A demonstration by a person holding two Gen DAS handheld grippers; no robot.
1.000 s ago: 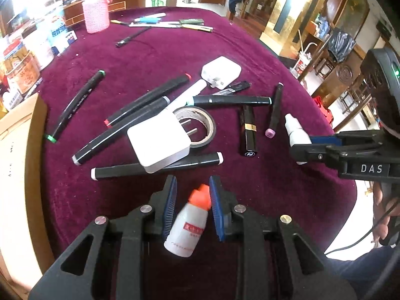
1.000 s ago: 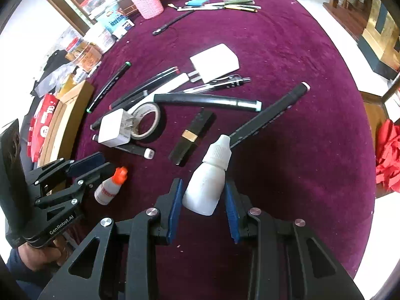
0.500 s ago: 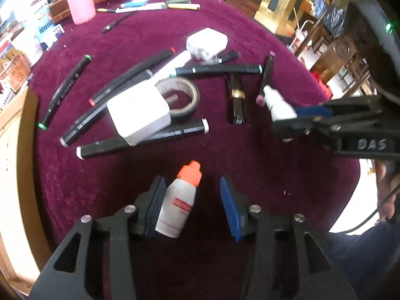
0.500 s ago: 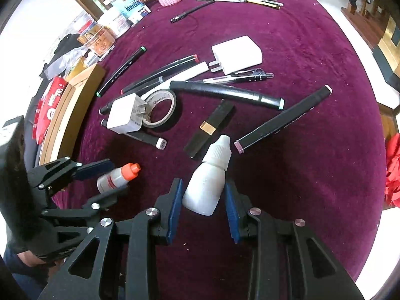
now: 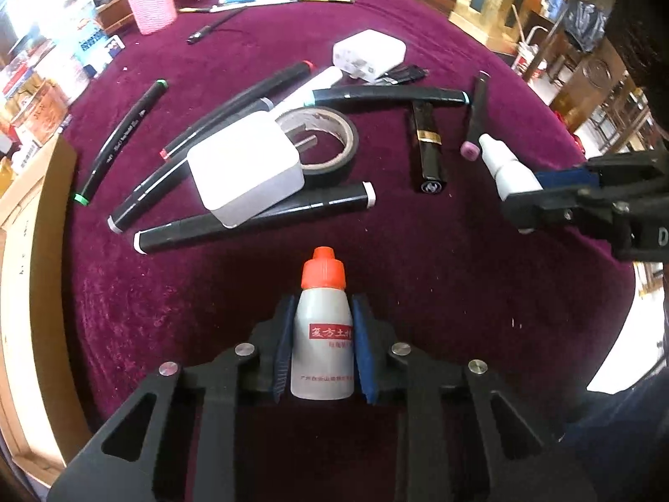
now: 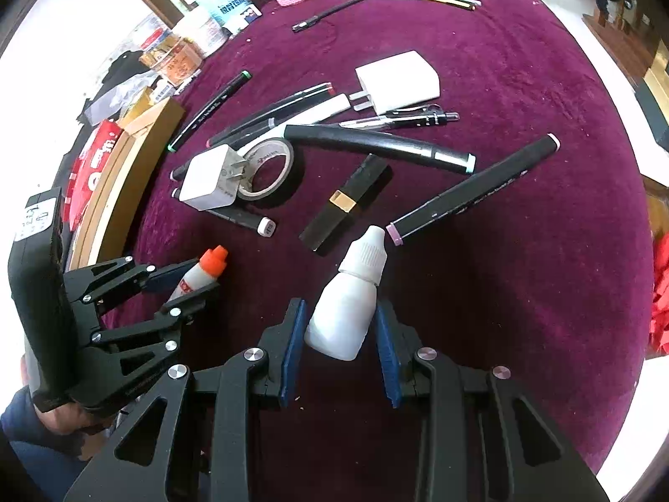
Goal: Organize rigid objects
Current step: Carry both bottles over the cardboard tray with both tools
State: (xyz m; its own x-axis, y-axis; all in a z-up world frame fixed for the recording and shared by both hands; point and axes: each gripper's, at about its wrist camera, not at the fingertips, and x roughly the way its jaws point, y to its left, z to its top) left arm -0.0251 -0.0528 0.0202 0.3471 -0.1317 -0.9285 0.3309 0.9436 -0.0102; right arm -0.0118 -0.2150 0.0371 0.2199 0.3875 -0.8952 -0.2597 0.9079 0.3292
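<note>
A small white bottle with an orange cap stands straight between the blue pads of my left gripper. The jaws are closing, and both pads press on its sides. In the right wrist view the same bottle sits in the left gripper at lower left, just above the cloth. My right gripper is shut on a white dropper bottle, its nozzle tilted up and to the right. From the left wrist view that dropper bottle pokes out of the right gripper at the right edge.
On the maroon tablecloth lie several black markers, a white charger on a tape roll, a black lipstick tube, and a second charger. A wooden tray borders the left. A pink basket stands far back.
Half a second ago the left jaws stood apart with the orange-capped bottle leaning on the left pad. Now they grip it upright, and the gripper sits lower. The right gripper kept its hold.
</note>
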